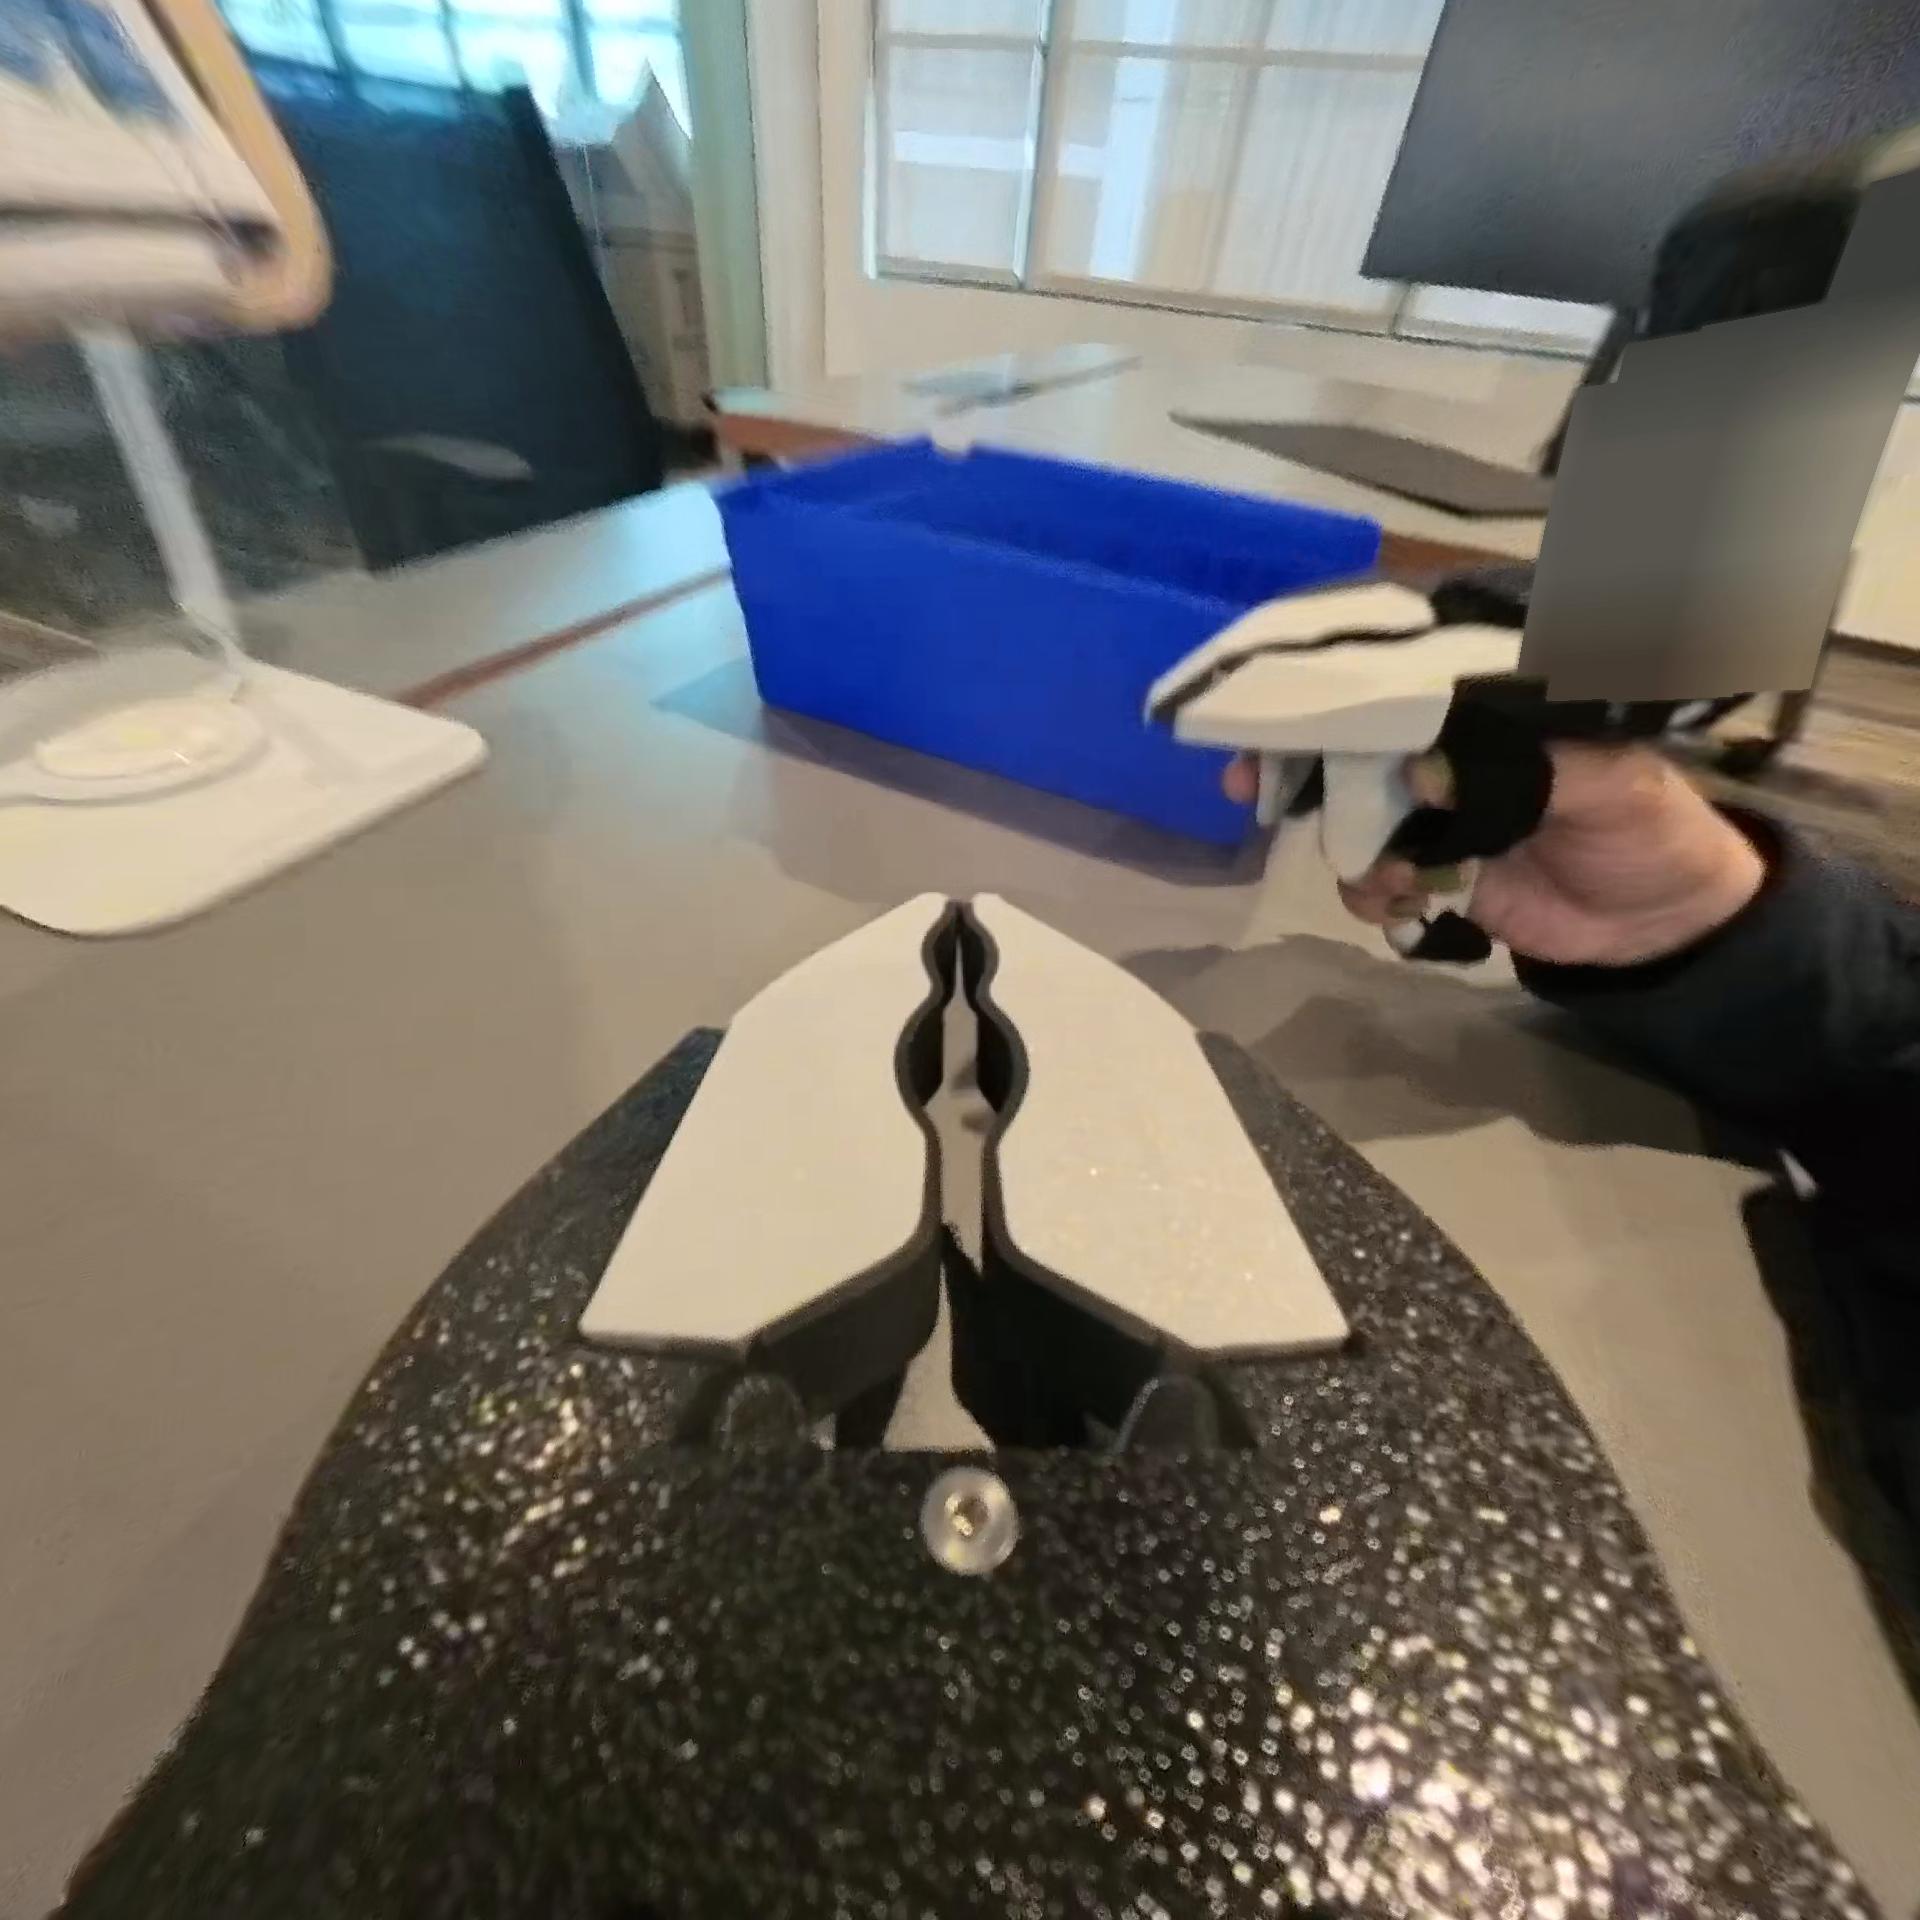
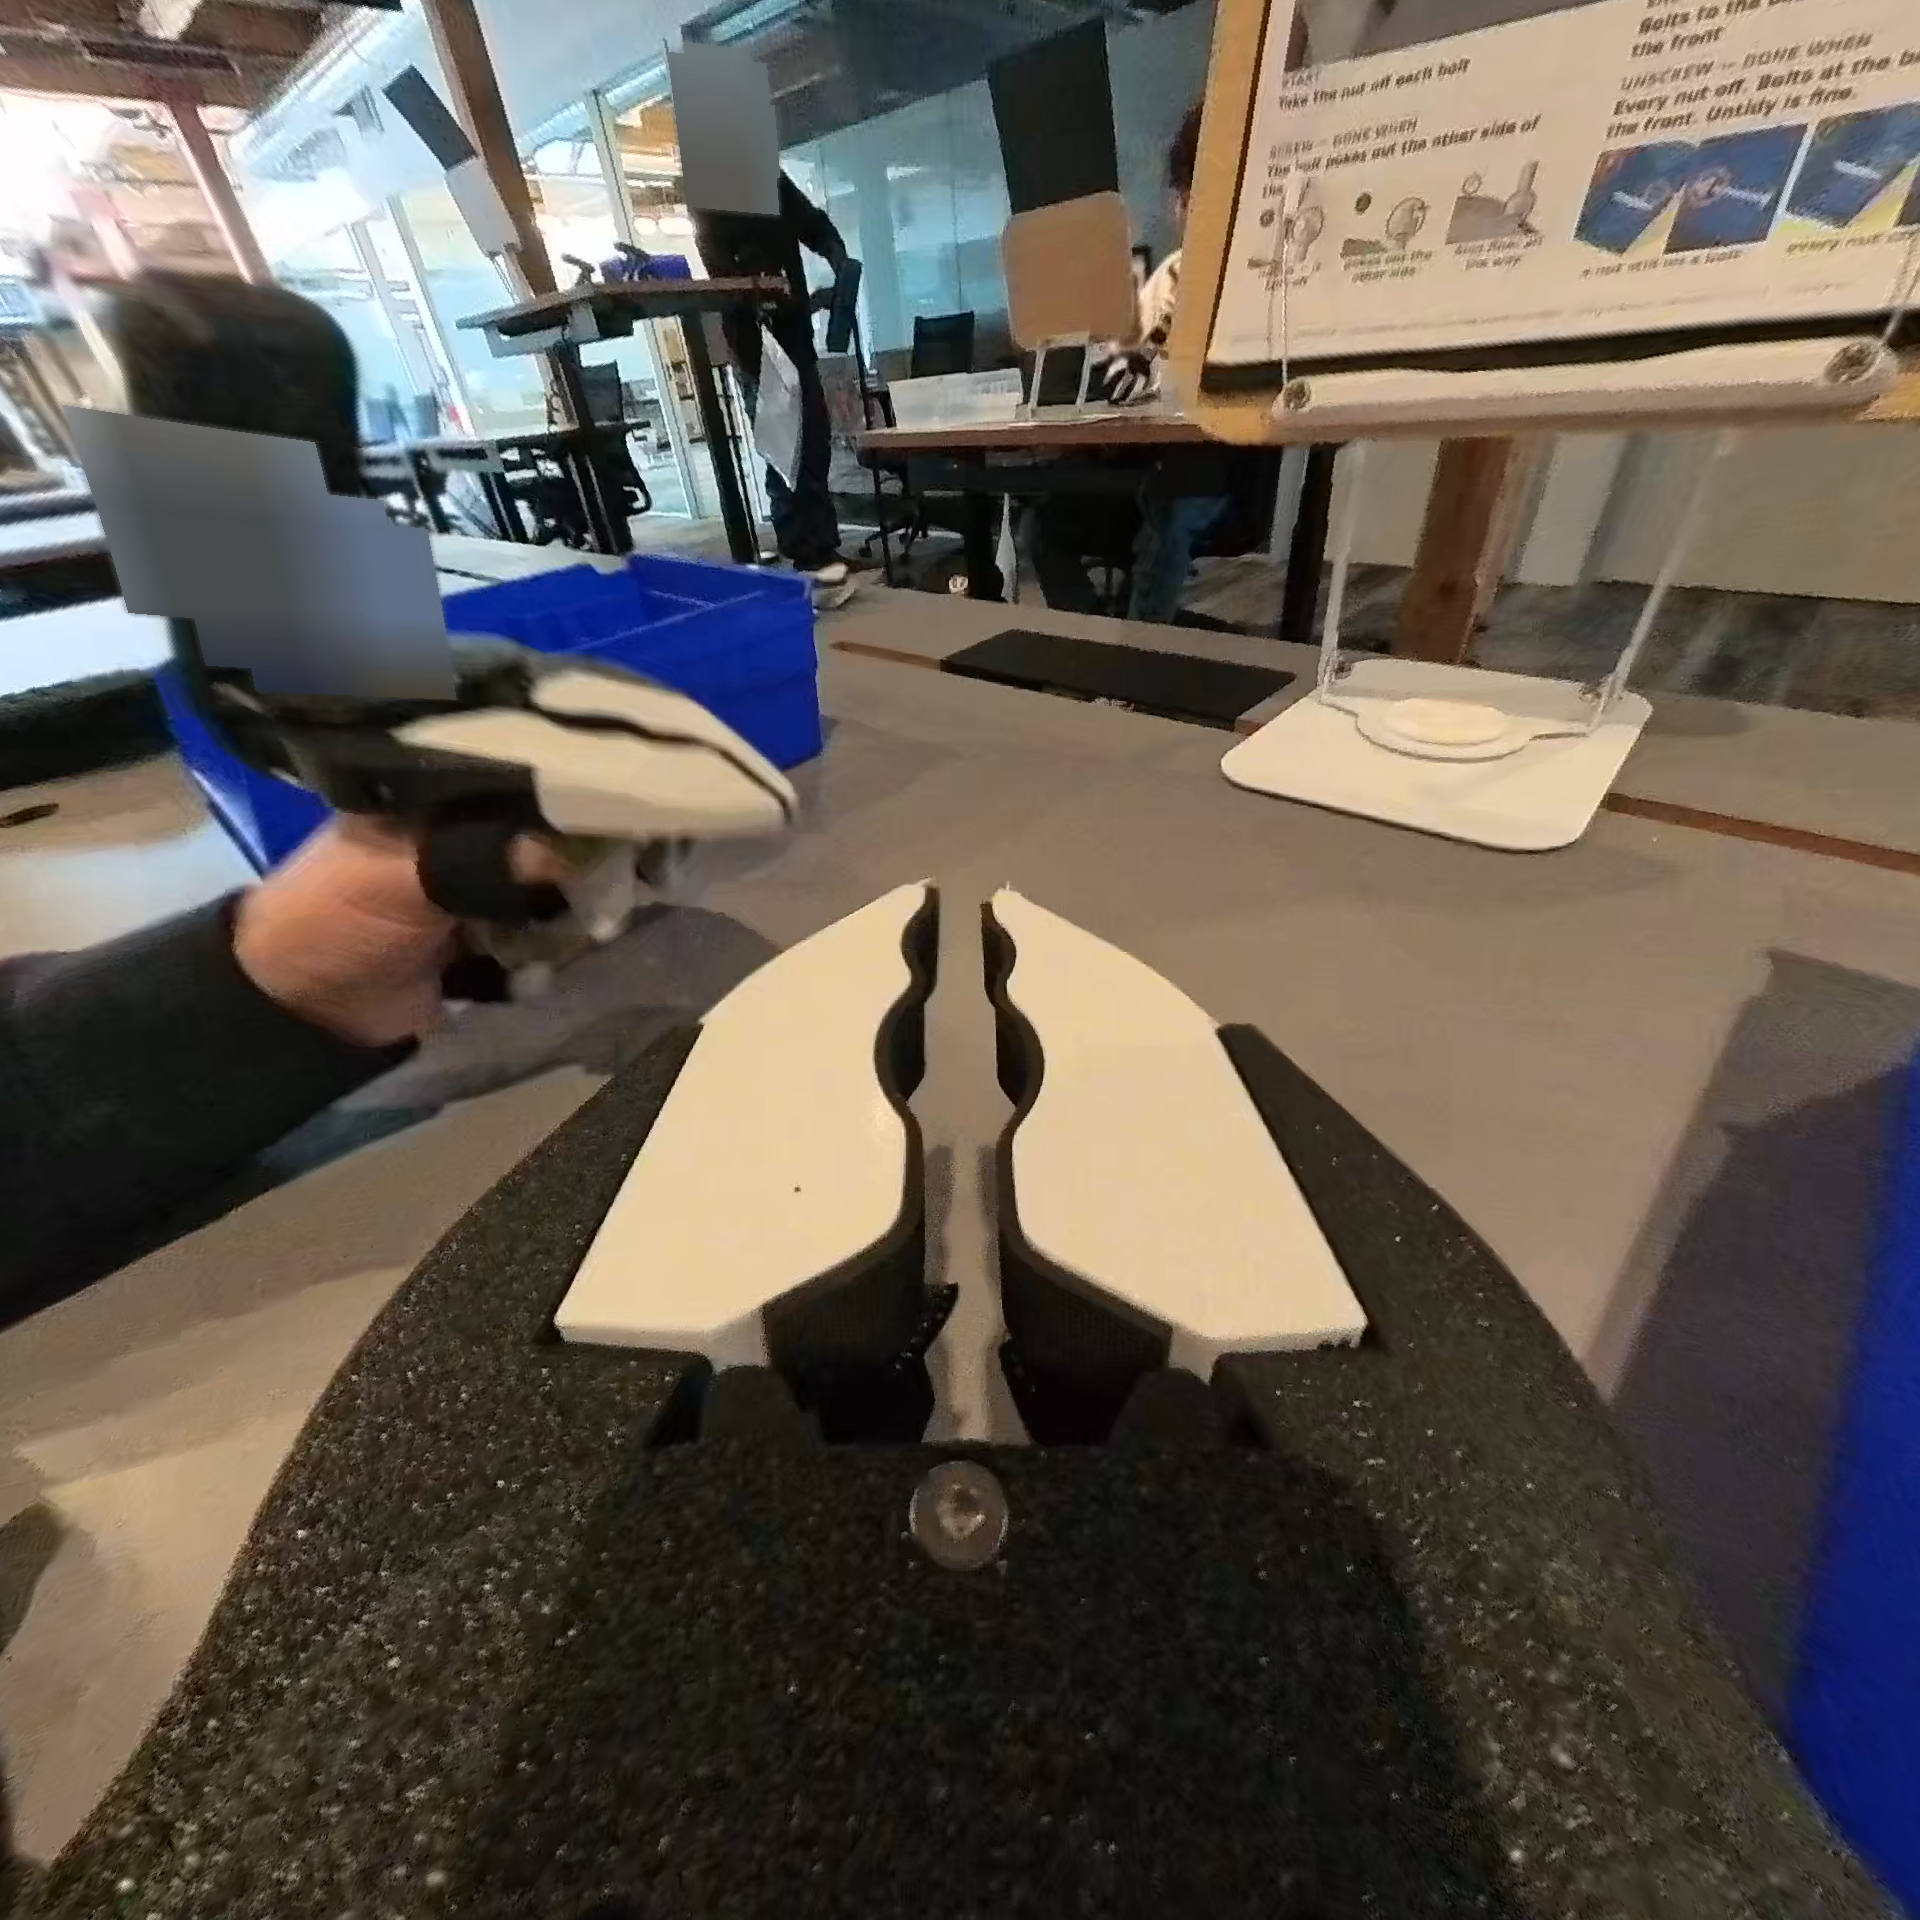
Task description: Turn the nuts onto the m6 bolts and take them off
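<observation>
My left gripper (image 1: 964,904) is shut, its white fingers meeting at the tips with nothing between them, above the grey table (image 1: 520,1039). It also shows in the right wrist view (image 2: 774,795), held by a hand in front of the blue bin (image 2: 717,655). My right gripper (image 2: 961,894) stands slightly open with a narrow empty gap between its pads. It also shows in the left wrist view (image 1: 1169,707), held by a hand beside the blue bin (image 1: 987,623). No nut or bolt shows in either view; the inside of the bin is hidden.
A white stand base (image 2: 1455,758) with clear posts carries an instruction board (image 2: 1558,177); the base also shows at the left in the left wrist view (image 1: 208,790). A black mat (image 2: 1122,675) lies at the table's far edge. A person stands at desks beyond the table. The gap from one gripper's tips to the other's is roughly 8 centimetres.
</observation>
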`<state>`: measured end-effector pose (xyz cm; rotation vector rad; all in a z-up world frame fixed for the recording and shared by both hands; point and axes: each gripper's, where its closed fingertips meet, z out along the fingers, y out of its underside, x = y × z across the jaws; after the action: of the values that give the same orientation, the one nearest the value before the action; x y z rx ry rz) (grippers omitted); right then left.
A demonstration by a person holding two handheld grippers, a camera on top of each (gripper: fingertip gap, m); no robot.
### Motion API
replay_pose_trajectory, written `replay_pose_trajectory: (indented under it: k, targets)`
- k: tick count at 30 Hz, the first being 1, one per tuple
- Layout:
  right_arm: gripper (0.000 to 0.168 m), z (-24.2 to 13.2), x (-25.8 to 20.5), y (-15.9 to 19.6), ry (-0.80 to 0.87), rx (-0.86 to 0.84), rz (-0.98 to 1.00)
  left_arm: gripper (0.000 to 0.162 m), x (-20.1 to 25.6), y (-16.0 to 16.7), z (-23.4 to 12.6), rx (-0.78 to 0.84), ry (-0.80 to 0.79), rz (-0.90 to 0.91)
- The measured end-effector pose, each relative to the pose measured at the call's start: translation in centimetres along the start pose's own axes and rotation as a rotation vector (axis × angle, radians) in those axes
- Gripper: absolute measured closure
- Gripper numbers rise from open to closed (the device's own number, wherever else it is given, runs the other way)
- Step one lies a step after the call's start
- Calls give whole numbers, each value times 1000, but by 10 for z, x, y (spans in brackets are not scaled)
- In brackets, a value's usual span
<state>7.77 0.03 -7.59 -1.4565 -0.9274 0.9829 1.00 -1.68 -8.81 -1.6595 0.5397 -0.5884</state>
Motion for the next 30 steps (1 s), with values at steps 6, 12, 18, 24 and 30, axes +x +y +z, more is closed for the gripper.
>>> replay_pose_trajectory:
  k: [6, 12, 18, 24, 30]
  targets:
    - [163, -6, -1, -5, 47, -9, -119, 162, -64, -88, -105, 0, -469, 200]
    - [159, -6, -12, -9, 32, -11, -174, 158, -192, -64, -193, -466, -657, 82]
    - [157, -17, -5, -31, 122, 117, -236, 132, -254, 53, -229, -1002, -652, -203]
    - [158, -15, -8, -30, 100, 115, -230, 146, -271, 97, -237, -1124, -642, -328]
    - [159, -15, -9, -29, 99, 116, -248, 148, -280, 104, -248, -1198, -680, -347]
